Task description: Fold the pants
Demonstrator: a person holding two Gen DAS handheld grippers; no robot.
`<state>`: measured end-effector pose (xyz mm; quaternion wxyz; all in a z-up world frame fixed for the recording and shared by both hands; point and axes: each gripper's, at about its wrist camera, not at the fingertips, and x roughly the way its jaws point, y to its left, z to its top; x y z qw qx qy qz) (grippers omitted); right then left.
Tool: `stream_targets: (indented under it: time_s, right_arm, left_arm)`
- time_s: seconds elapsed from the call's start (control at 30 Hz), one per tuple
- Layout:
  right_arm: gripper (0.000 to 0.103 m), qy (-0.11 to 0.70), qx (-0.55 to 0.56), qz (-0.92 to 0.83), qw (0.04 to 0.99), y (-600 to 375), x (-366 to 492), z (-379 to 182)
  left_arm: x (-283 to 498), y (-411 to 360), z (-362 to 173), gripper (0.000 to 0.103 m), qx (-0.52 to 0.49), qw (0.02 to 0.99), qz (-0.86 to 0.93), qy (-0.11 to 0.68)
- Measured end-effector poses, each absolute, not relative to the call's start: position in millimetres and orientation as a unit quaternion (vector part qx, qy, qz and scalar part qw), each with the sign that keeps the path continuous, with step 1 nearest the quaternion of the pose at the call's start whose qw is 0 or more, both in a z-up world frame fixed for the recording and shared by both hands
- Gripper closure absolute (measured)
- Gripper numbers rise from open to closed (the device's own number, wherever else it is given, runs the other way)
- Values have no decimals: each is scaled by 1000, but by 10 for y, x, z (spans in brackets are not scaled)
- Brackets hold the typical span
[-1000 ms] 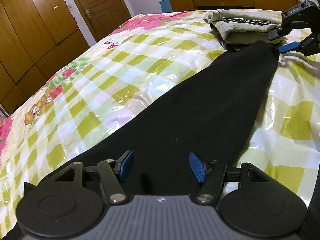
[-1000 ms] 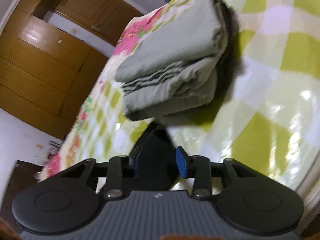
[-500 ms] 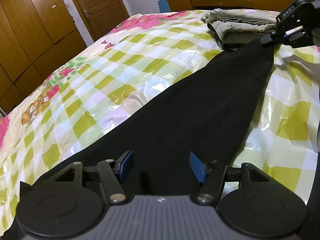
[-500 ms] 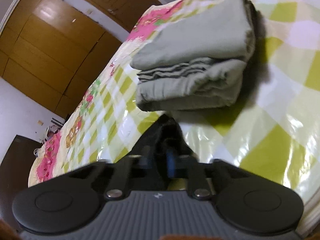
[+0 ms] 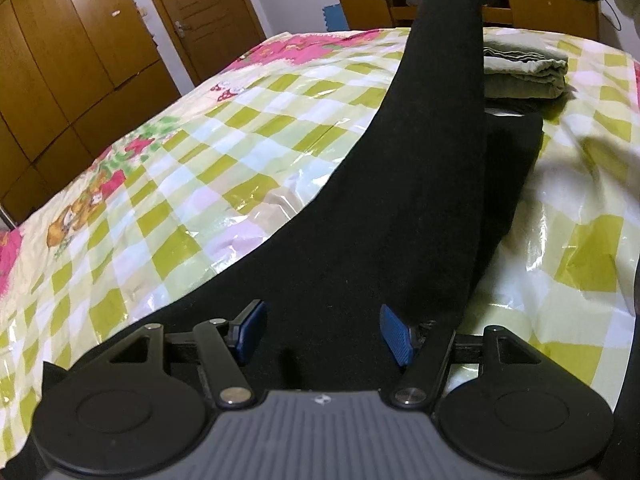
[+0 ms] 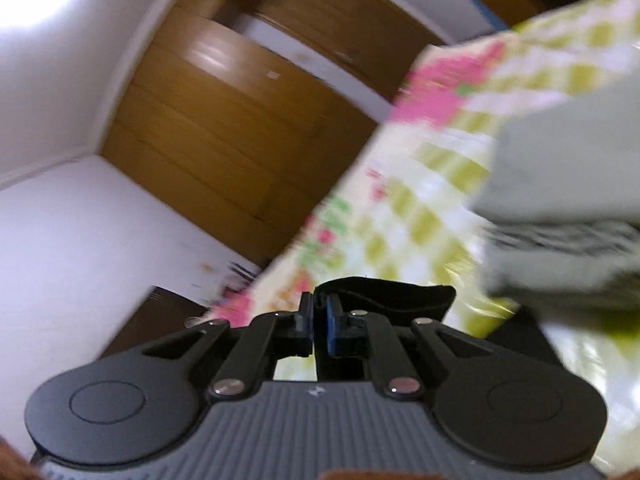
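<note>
Between my left claw's [image 5: 322, 334] spread, released fingers, black pants [image 5: 360, 232] lie on the checked bedcover [image 5: 200, 168], one leg rising toward one o'clock. My right claw [image 6: 319, 326] clenches that leg's hem; folded grey clothes [image 6: 560, 184] sit at two o'clock.

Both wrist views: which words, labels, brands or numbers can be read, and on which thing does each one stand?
No words or numbers can be read in either view.
Small pale emblem on the body of the left claw: a mark, not letters.
Second emblem on the right claw, which grips the black pants: too small to read.
Bed cover: cartoon pictures only, no letters legible.
</note>
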<state>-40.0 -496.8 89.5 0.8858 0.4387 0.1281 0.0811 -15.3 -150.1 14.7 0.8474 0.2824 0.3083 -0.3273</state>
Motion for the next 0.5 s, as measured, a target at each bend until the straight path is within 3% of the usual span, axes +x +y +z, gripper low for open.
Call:
stream_targets:
  time_s: [0.1,0.3,0.5]
  right_arm:
    - [96,167,420,33,891,-5006,-427,640]
    - [95,258,496,-87,824,-5371,-814,-165]
    - [89,258,516,-71,814,-5386,-766,-218]
  left_arm:
    - [-157,-1520,96,28,280,843,-333,315]
    - [-178,-1561,44,28,286,836,-344,317]
    - [-179,-1576,57,27,289,836,-341,318]
